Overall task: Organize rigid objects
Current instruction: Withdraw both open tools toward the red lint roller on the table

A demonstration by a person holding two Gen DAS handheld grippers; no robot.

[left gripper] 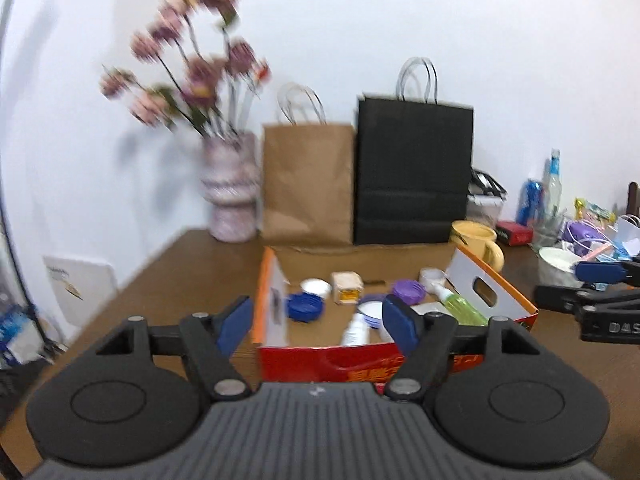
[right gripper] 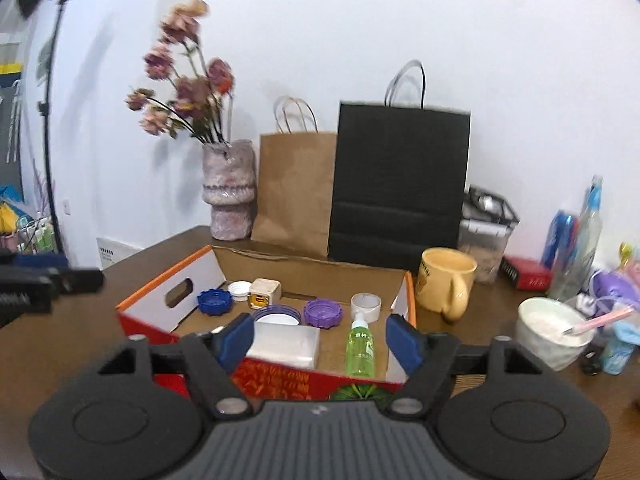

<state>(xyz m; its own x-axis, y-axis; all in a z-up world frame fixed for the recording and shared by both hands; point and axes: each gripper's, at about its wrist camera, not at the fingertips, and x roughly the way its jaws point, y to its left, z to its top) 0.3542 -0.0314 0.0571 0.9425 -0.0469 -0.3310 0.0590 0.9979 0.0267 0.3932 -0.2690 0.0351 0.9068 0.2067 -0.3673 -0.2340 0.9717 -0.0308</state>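
An open red and orange cardboard box (right gripper: pixel 168 296) sits on the brown table; it also shows in the left wrist view (left gripper: pixel 276 300). Inside lie a blue lid (right gripper: pixel 215 301), a purple lid (right gripper: pixel 322 313), a small beige cube (right gripper: pixel 262 293), a white tape roll (right gripper: pixel 366 306), a green spray bottle (right gripper: pixel 359 346) and a clear plastic case (right gripper: pixel 286 343). My left gripper (left gripper: pixel 318 320) is open and empty just in front of the box. My right gripper (right gripper: pixel 320 340) is open and empty over the box's near edge.
A yellow mug (right gripper: pixel 446 280) stands right of the box. A brown paper bag (right gripper: pixel 294 188), a black paper bag (right gripper: pixel 400 184) and a vase of flowers (right gripper: pixel 228 192) line the wall. A white bowl (right gripper: pixel 554 332), bottles (right gripper: pixel 580 240) and clutter fill the right side.
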